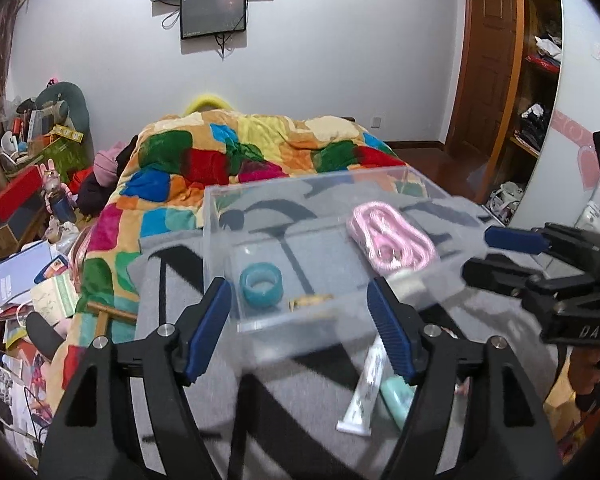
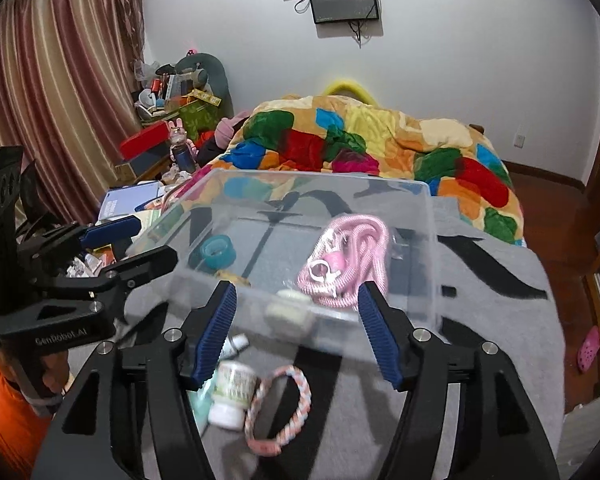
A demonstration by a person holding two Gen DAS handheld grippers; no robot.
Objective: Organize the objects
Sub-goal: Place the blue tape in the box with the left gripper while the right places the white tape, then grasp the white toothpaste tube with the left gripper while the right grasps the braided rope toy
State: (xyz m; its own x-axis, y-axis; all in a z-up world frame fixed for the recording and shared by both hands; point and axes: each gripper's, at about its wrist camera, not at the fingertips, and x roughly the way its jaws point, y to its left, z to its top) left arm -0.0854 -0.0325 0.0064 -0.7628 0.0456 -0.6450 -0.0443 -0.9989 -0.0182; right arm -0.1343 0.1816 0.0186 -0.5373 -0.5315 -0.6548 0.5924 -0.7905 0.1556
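A clear plastic box stands on a grey cloth on the bed. In it lie a teal tape roll, a bagged pink cable and a small tan item. My left gripper is open and empty just before the box's near wall. My right gripper is open and empty, also at the near wall. In front of the box lie a white tube, a mint item, a white bottle and a braided pink loop.
The grey cloth with black strokes covers the bed's near end; a patchwork blanket covers the rest. Cluttered books and boxes lie left of the bed. A wardrobe stands at the right.
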